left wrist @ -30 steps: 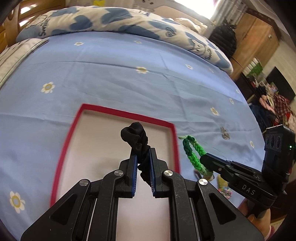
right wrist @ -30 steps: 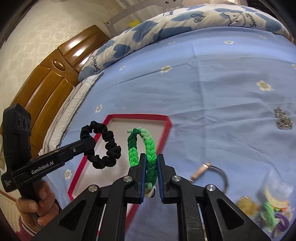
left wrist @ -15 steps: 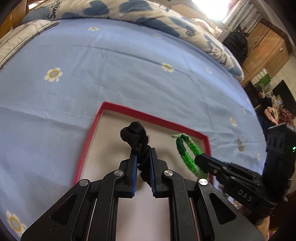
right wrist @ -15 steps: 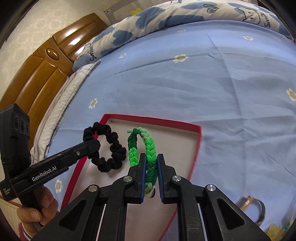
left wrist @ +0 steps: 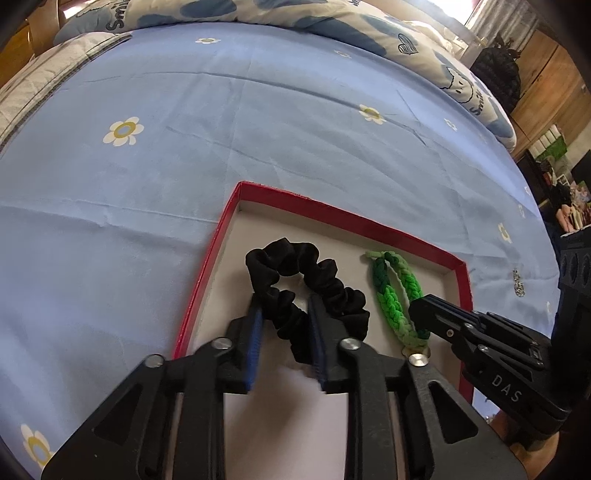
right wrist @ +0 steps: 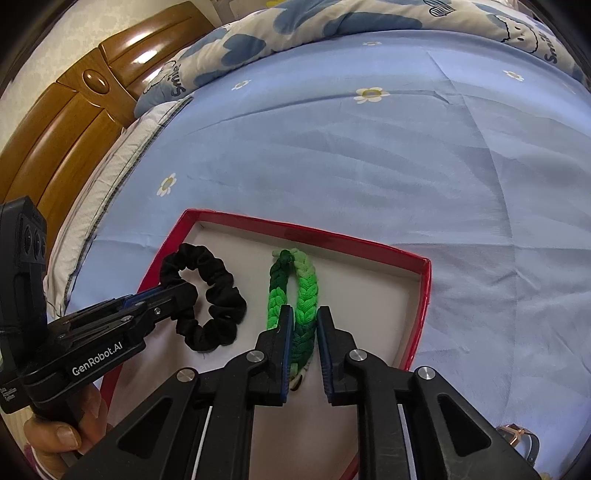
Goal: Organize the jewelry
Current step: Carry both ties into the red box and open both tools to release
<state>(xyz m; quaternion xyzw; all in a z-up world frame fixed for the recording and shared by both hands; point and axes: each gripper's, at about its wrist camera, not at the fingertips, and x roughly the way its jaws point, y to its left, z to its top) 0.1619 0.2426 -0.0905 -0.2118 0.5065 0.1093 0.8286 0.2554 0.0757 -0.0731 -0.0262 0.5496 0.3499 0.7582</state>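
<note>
A red-rimmed tray (left wrist: 334,212) with a pale floor lies on the blue bedsheet; it also shows in the right wrist view (right wrist: 421,291). A black scrunchie (left wrist: 314,273) lies on the tray floor, also in the right wrist view (right wrist: 221,295). My left gripper (left wrist: 284,308) is open, its jaws astride the scrunchie's near part. A green braided bracelet (right wrist: 299,291) lies on the tray to its right, also in the left wrist view (left wrist: 397,291). My right gripper (right wrist: 304,317) is open, its jaws parted around the bracelet's near end.
A small silver trinket (left wrist: 519,284) lies on the sheet right of the tray. A ring with a rose-gold fitting (right wrist: 517,441) lies near the right wrist view's lower right corner. A blue-and-white quilt (right wrist: 332,22) and wooden headboard (right wrist: 74,110) are at the far end.
Both grippers have come down into the tray and opened. The scrunchie and the bracelet, held aloft before, now lie on the tray floor.
</note>
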